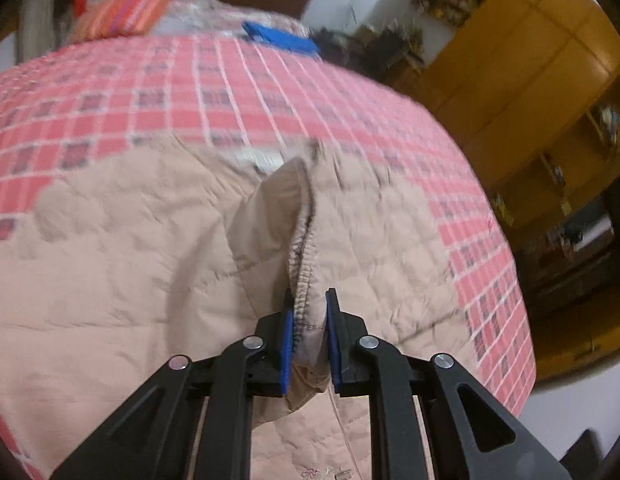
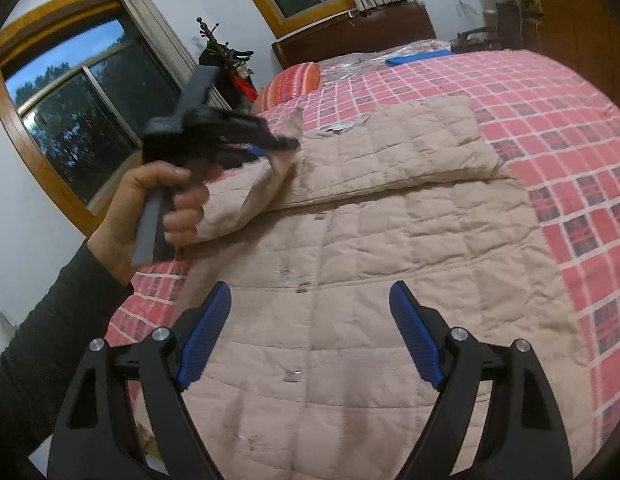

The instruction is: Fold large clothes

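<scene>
A red checked bedspread (image 2: pixel 549 128) covers the bed. A striped pillow (image 2: pixel 290 82) and a blue folded item (image 2: pixel 415 57) lie near the headboard (image 2: pixel 349 38).

Bare checked bed (image 2: pixel 549 128) lies free right of the jacket (image 2: pixel 369 280); a striped pillow (image 2: pixel 290 80) blocks the far-left corner.

Beige quilted jacket (image 2: pixel 349 280) spread flat on the red checked bed cover (image 2: pixel 549 112), snaps running down the front. One sleeve (image 2: pixel 389 152) folded across the upper part. Other sleeve's elastic cuff (image 1: pixel 304 280) lifted off the jacket, pinched in the left gripper (image 1: pixel 308 308).
</scene>
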